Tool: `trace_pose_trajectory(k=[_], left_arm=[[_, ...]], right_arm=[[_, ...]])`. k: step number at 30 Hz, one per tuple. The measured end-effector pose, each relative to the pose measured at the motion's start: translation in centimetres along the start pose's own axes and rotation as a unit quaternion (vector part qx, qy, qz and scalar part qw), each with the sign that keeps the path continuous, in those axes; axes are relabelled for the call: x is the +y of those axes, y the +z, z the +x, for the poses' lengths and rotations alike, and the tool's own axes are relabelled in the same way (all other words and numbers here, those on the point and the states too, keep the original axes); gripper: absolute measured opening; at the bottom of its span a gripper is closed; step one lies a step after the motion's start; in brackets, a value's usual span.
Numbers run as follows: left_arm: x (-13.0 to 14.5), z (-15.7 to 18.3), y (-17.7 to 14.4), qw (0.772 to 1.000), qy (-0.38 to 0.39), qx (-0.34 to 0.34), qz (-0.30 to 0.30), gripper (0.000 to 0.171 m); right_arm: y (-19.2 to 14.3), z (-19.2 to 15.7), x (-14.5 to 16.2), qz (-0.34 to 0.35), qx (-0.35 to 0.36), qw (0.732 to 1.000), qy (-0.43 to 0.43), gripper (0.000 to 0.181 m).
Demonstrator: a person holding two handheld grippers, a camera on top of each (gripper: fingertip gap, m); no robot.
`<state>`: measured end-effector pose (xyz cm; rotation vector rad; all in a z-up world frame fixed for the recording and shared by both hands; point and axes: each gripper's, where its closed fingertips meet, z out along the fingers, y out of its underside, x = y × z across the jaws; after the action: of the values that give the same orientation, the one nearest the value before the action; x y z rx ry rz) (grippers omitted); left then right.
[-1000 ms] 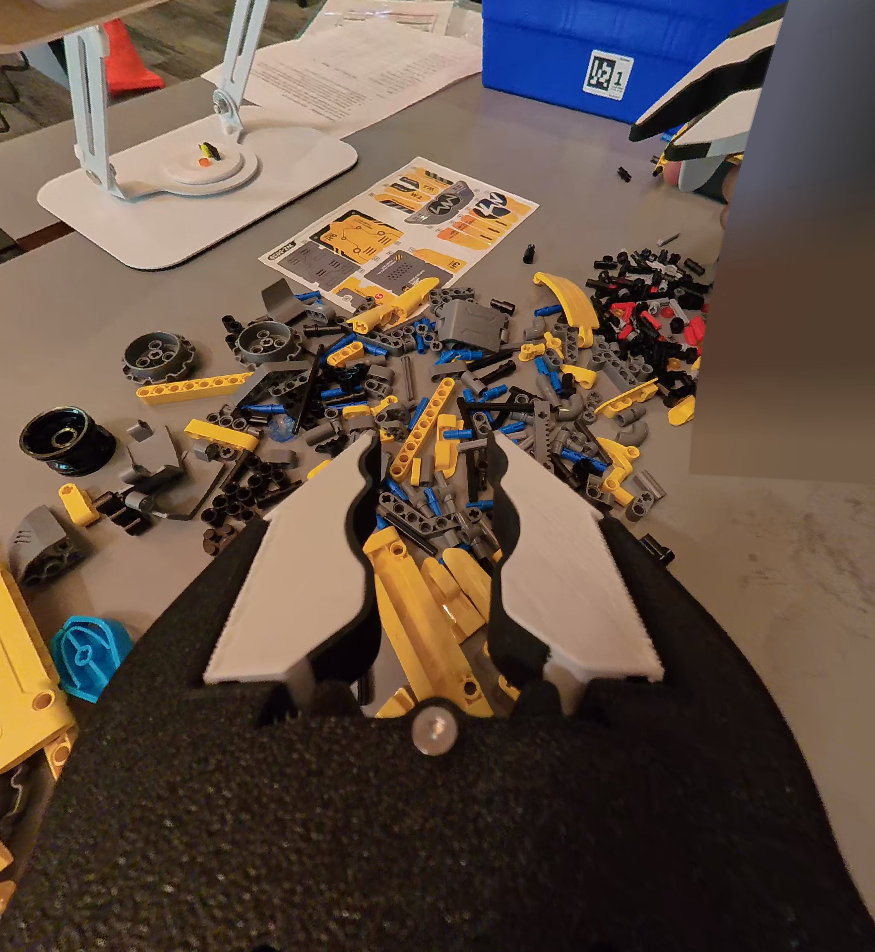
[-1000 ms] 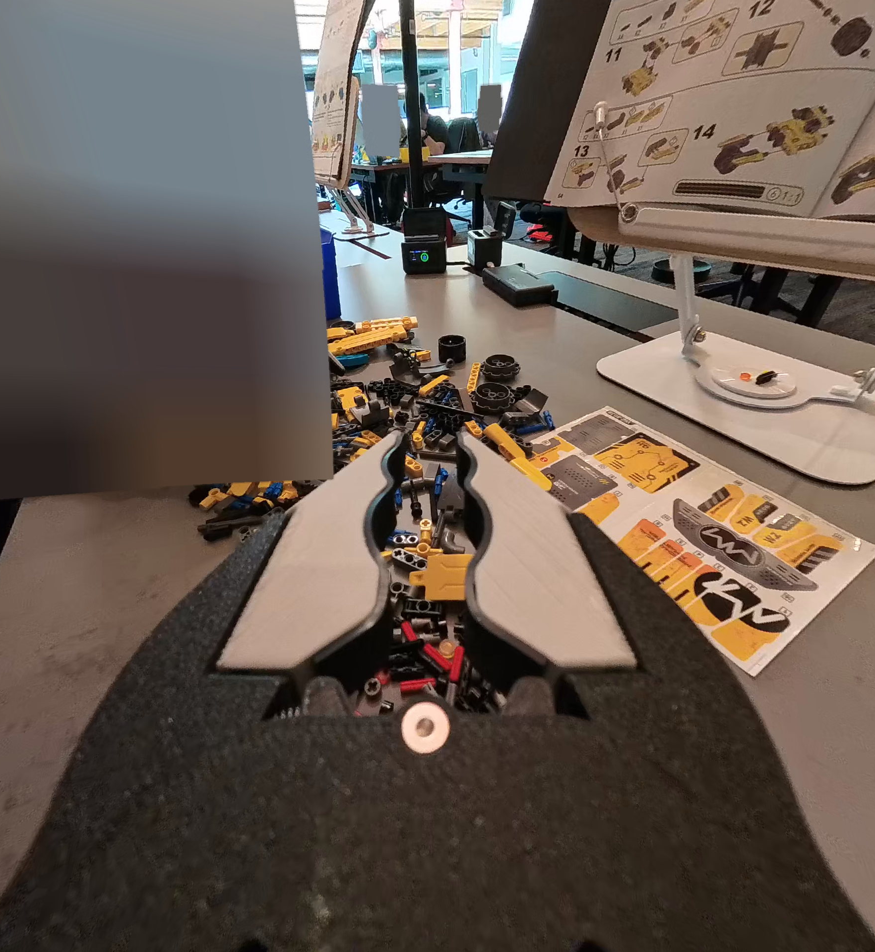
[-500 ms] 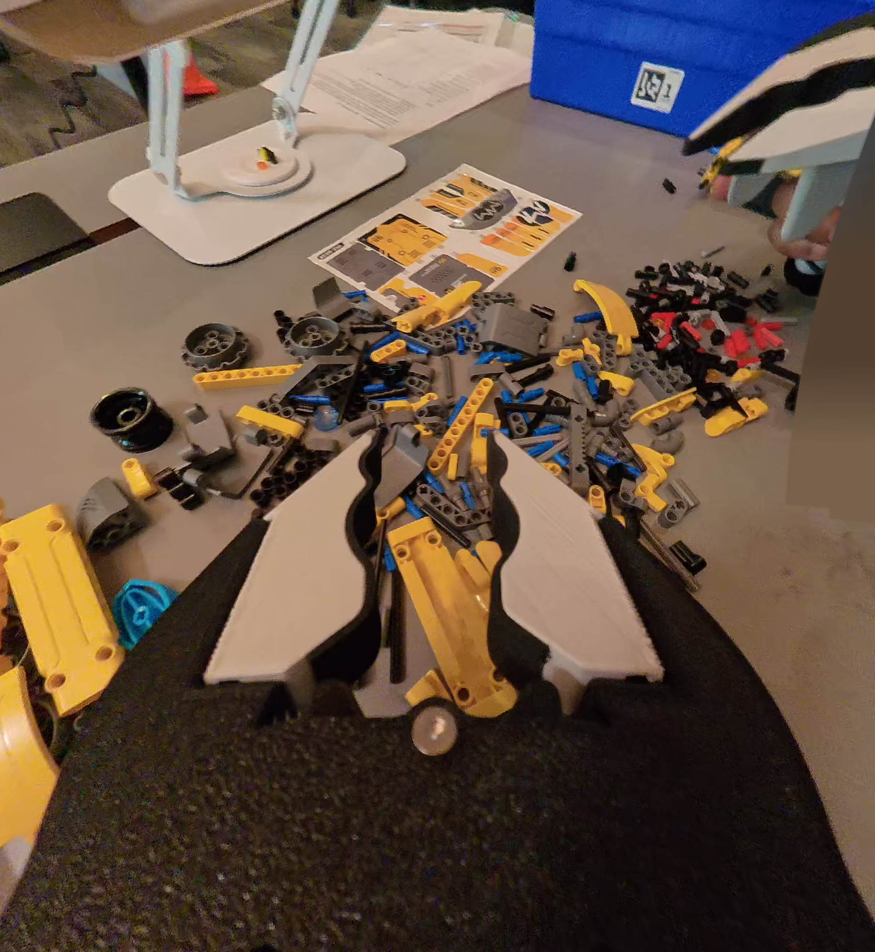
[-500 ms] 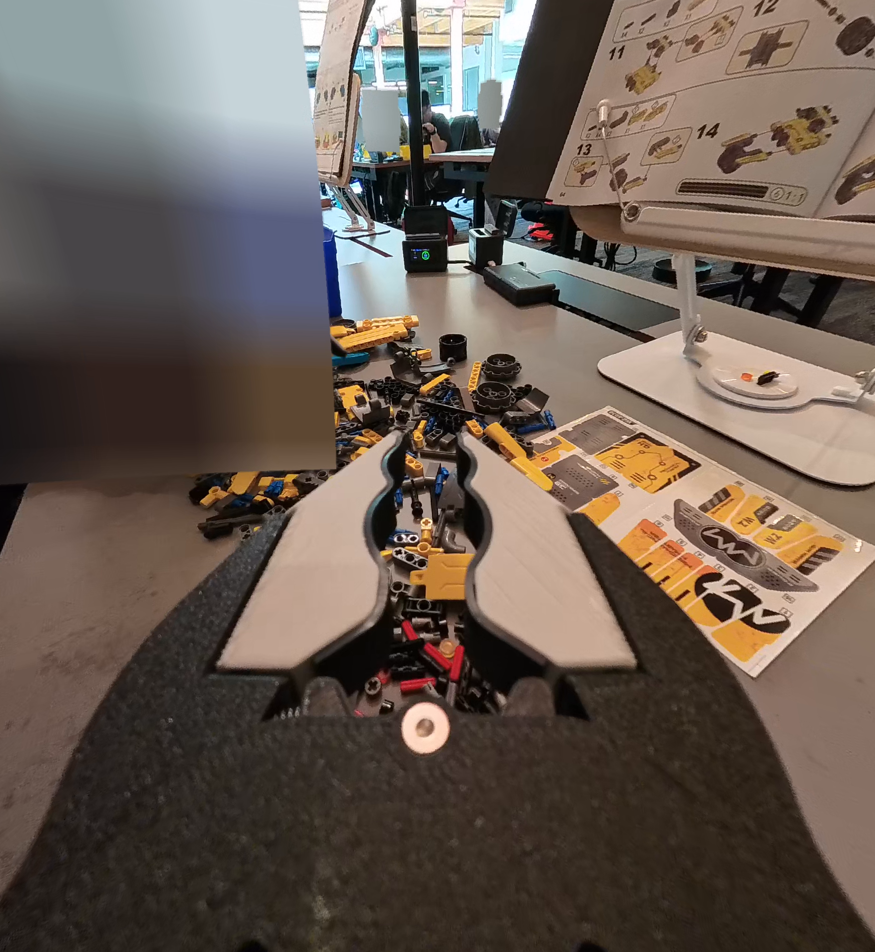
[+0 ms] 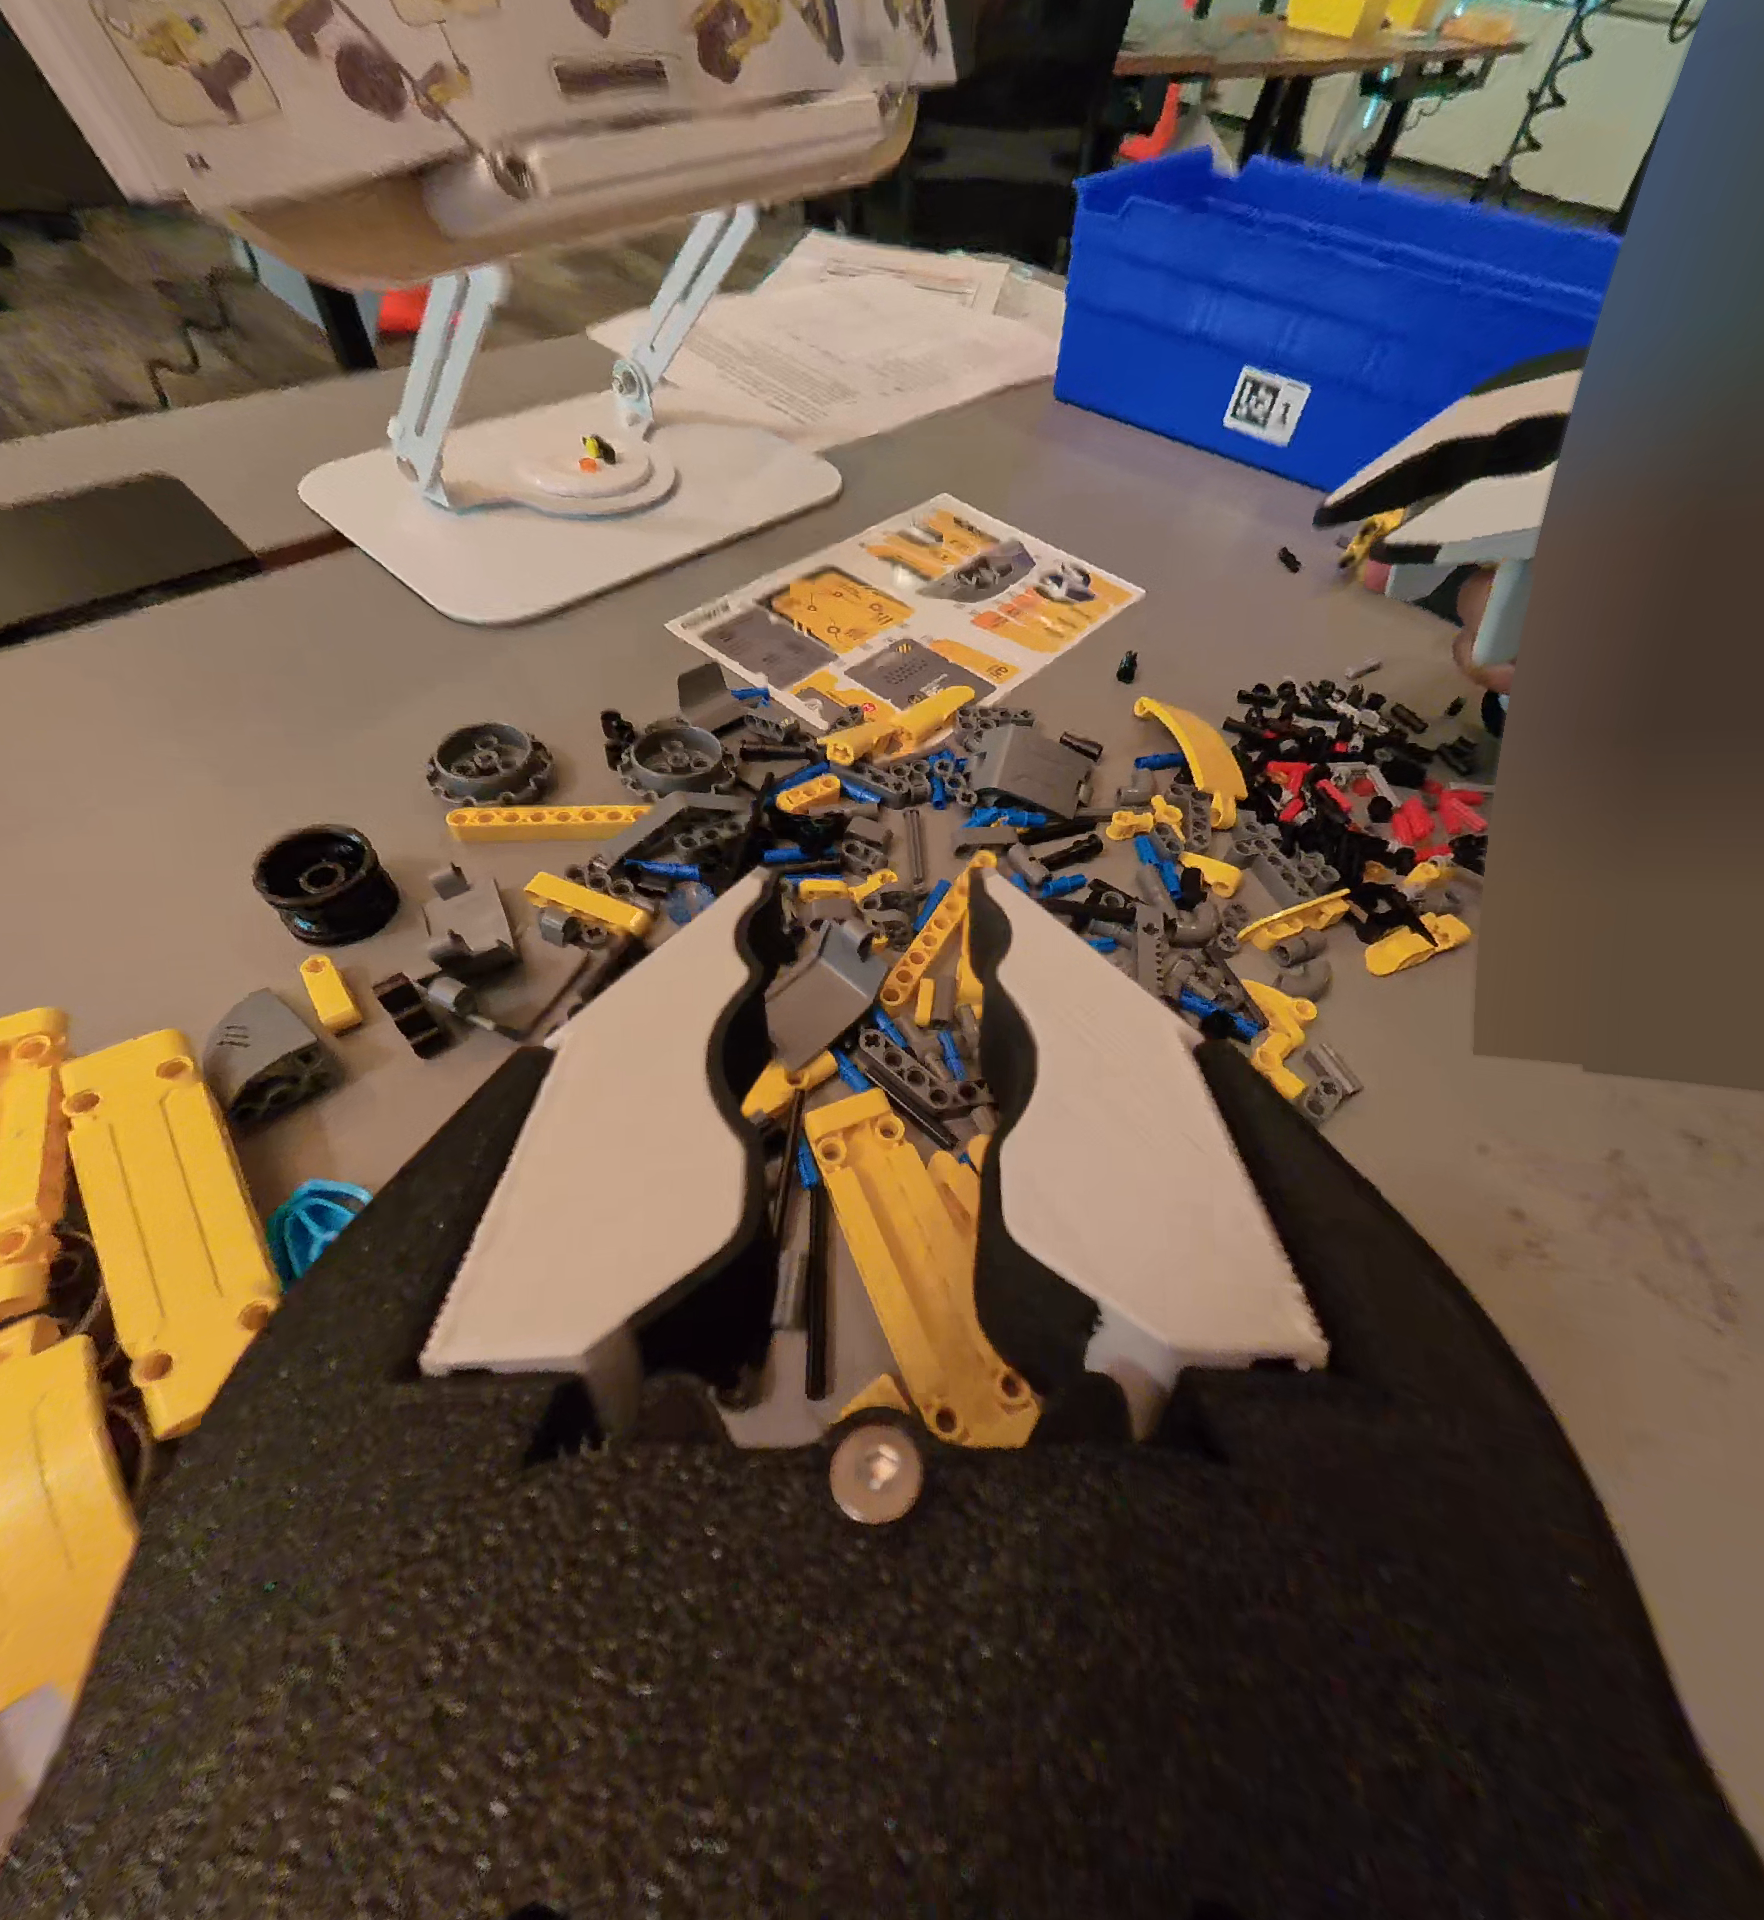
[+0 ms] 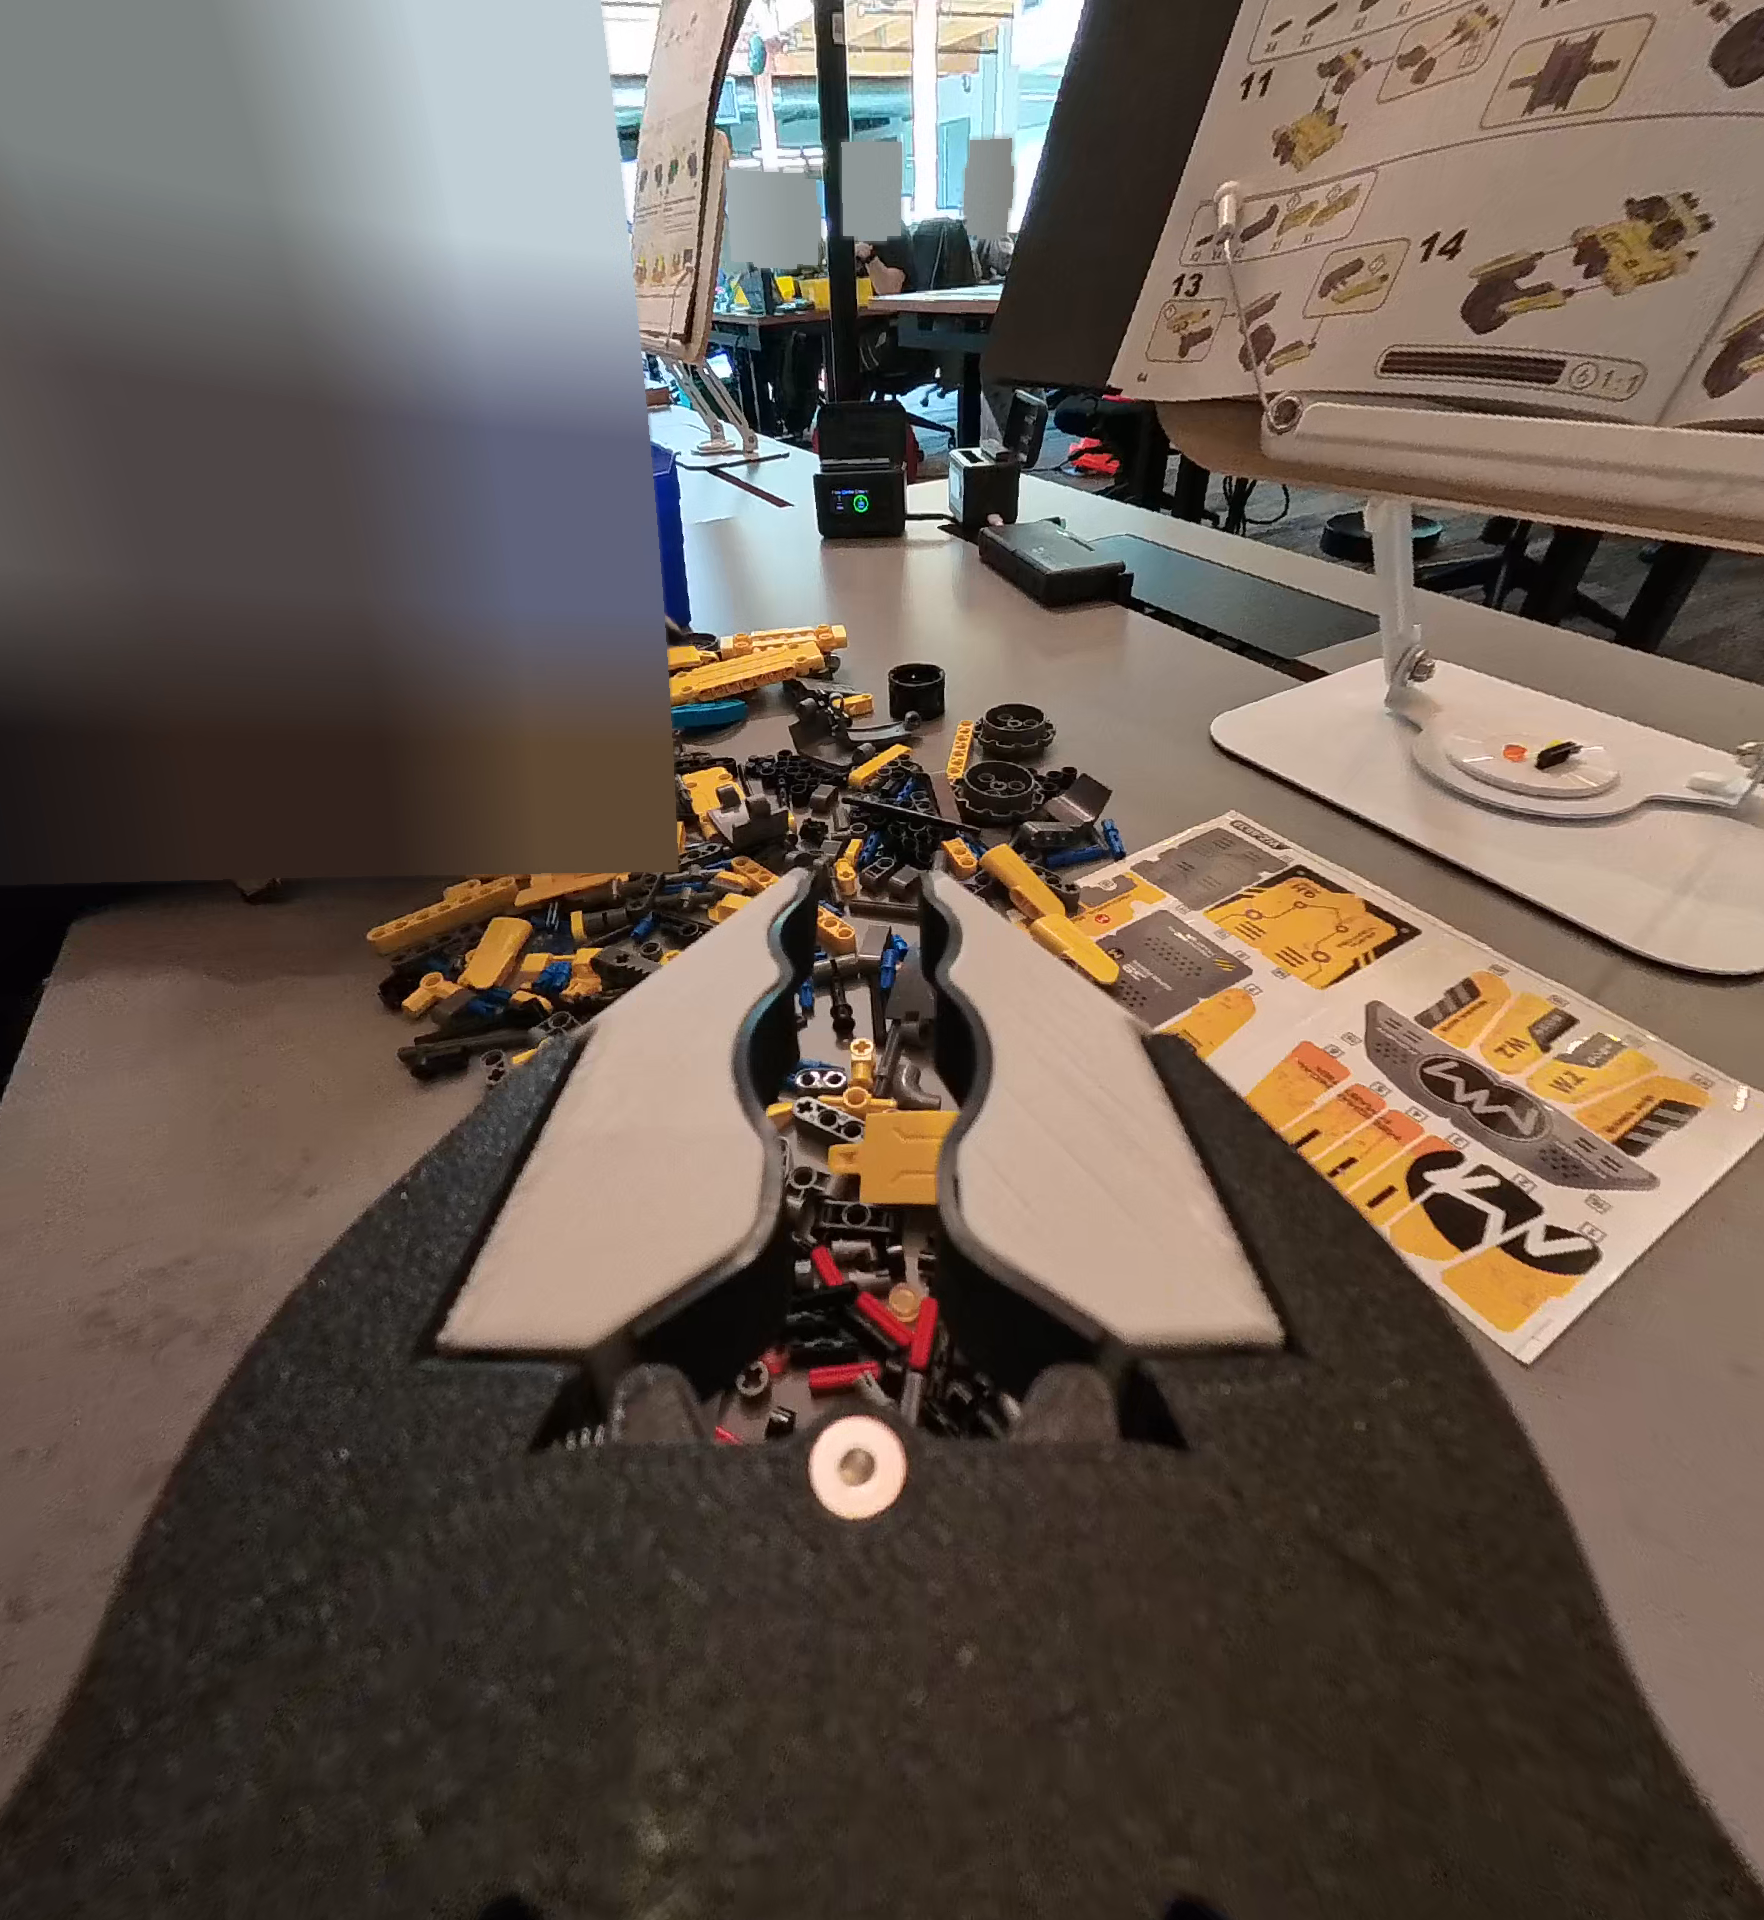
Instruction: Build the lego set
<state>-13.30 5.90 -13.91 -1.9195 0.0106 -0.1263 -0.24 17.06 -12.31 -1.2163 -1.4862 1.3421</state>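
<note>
A pile of small building-set parts [image 5: 961, 831] in yellow, grey, black and blue lies spread on the grey table [image 5: 130, 727]. My left gripper [image 5: 873, 894] is open and low over the near edge of the pile. A grey sloped piece [image 5: 826, 977] and a long yellow panel [image 5: 899, 1247] show between its fingers. My right gripper [image 6: 870, 894] is open with a narrow gap, over small black and red pins and a flat yellow piece [image 6: 893, 1153]. The right gripper also shows in the left wrist view [image 5: 1449, 488], at the right.
A sticker sheet [image 5: 909, 613] lies beyond the pile. A white book stand [image 5: 566, 520] holds an open instruction booklet [image 6: 1480, 208]. A blue bin [image 5: 1325, 312] stands at the back. Large yellow panels [image 5: 161, 1195] and a black wheel [image 5: 325, 883] lie left. My hands' fingertips stand some 20 centimeters from each other. My left tips are roughly 15 centimeters from the black wheel [image 5: 325, 883]. It is also in sight in the right wrist view [image 6: 907, 682].
My left gripper has drawn back and tilted up, so the book stand and booklet come into view. The grey sloped piece now shows between its fingers. The right gripper has not moved.
</note>
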Motion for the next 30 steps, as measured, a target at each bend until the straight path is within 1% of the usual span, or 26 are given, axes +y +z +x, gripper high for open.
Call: trace_pose_trajectory(k=[2, 5, 8, 10, 12, 14, 16, 19, 21, 24, 25, 26, 27, 30], left_arm=[[-1.1, -0.1, -0.7, 0.999, 0.008, -0.006, 0.032, 0.025], [-2.1, -0.5, -1.5, 0.998, 0.002, -0.009, 0.065, 0.022], [-2.1, -0.4, -1.5, 0.998, 0.0, -0.004, 0.066, 0.02], [-2.0, -0.2, -1.4, 0.998, 0.012, -0.005, 0.061, 0.018], [-2.1, -0.1, -1.4, 0.997, 0.034, -0.014, 0.061, 0.013], [-2.2, 0.2, -1.5, 0.996, 0.06, -0.017, 0.064, 0.0], [-2.4, 0.7, -1.7, 0.995, 0.073, -0.011, 0.074, 0.0], [-3.2, 1.4, -2.3, 0.994, 0.055, -0.006, 0.096, 0.0], [-3.1, 1.1, -3.2, 0.994, 0.039, -0.035, 0.094, 0.0], [-2.0, -0.9, -6.6, 0.99, -0.004, -0.116, 0.085, 0.002], [-1.6, -1.9, -8.3, 0.986, -0.023, -0.145, 0.082, 0.013], [-1.1, -3.1, -10.1, 0.98, -0.046, -0.175, 0.078, 0.03], [-0.6, -4.4, -12.0, 0.976, -0.069, -0.198, 0.066, 0.039], [0.4, -8.6, -17.9, 0.955, -0.115, -0.269, 0.035, 0.049]], right_arm=[[0.0, 0.0, 0.0, 0.0, 0.0, 1.0, 0.001, 0.019], [0.0, 0.0, 0.0, 0.0, 0.0, 1.0, 0.0, 0.019], [0.0, 0.1, 0.0, -0.001, 0.0, 1.0, 0.001, 0.019], [0.0, 0.1, 0.1, -0.001, 0.0, 1.0, 0.002, 0.019], [0.0, 0.0, 0.0, 0.0, -0.001, 1.0, 0.003, 0.019], [0.0, -0.1, -0.1, 0.001, -0.002, 1.0, 0.002, 0.019], [-0.1, -0.2, -0.3, 0.004, -0.002, 1.0, -0.002, 0.018], [-0.2, -0.5, -0.7, 0.01, 0.0, 1.0, -0.012, 0.018], [-0.2, -0.6, -0.8, 0.016, -0.001, 1.0, -0.008, 0.018], [-0.4, -0.6, -1.3, 0.04, -0.028, 0.997, 0.061, 0.018], [-0.5, -0.4, -1.4, 0.043, -0.036, 0.995, 0.087, 0.018], [-0.6, -0.1, -1.3, 0.044, -0.04, 0.993, 0.106, 0.018], [-0.6, 0.1, -1.3, 0.044, -0.042, 0.991, 0.119, 0.018], [-0.8, 0.0, -1.8, 0.052, -0.043, 0.991, 0.119, 0.018]])
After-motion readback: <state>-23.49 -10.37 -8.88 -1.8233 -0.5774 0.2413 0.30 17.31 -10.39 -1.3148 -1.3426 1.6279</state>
